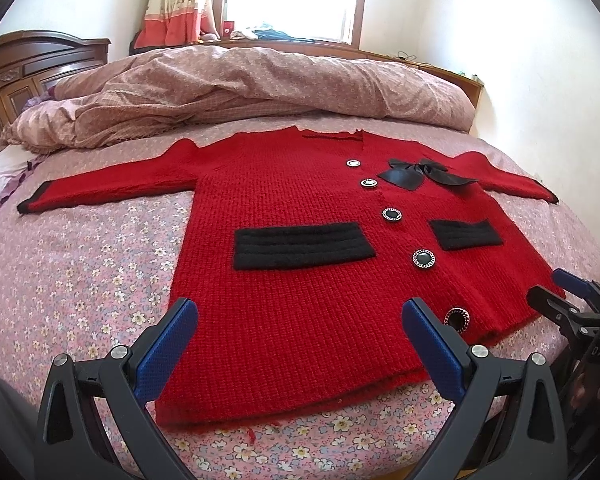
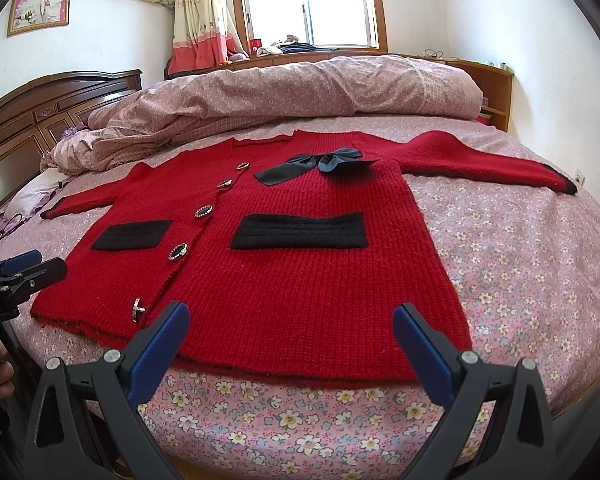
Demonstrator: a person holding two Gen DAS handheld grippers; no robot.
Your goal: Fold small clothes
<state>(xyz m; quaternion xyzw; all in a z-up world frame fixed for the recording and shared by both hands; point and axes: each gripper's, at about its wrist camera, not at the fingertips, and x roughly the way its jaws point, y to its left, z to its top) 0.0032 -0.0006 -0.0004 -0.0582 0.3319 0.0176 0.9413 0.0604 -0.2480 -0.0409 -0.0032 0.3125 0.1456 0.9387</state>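
The red knitted cardigan with black pockets (image 1: pixel 300 208) lies flat and unfolded on the floral bed (image 1: pixel 80 264); left tongs (image 1: pixel 300 316) and right tongs (image 2: pixel 292 316) hover spread, apparently empty, folding not yet begun.

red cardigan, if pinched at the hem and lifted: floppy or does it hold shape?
Likely floppy: the red cardigan is a chunky knit lying limp and flat on the bedsheet. Probably heavyish for its size, given the thick ribbing. Sleeves would likely dangle, and the black bow flop loose.
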